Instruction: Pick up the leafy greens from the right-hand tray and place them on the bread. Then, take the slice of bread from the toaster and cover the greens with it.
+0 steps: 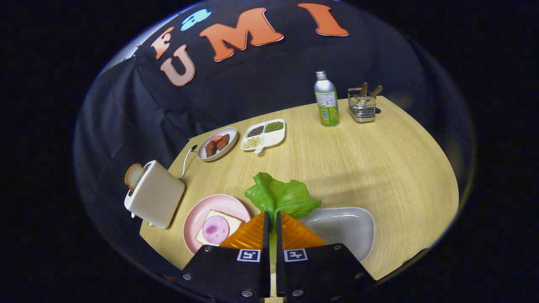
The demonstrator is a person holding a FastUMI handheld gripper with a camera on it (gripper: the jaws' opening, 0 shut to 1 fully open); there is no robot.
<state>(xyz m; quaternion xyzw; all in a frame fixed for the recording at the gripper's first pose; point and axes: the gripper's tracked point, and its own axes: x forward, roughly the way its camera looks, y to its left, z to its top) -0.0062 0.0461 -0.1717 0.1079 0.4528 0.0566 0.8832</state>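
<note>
My gripper (272, 219) is shut on the stem of the leafy greens (281, 196), which stick out ahead of the fingertips, lifted above the table. Below and right of the fingers lies the grey tray (349, 225), with nothing in it. Left of the fingers a pink plate (202, 210) carries a slice of bread (233, 221) topped with a round slice of ham (215, 229). Further left stands a cream toaster (156, 195) with a slice of toast (134, 176) poking out of its slot.
On the wooden table (358, 168) beyond the greens: a grey plate with sausages (217, 144), a white divided dish of beans (264, 134), a spoon (187, 160), a green bottle (326, 100) and a wire basket (362, 105) at the back.
</note>
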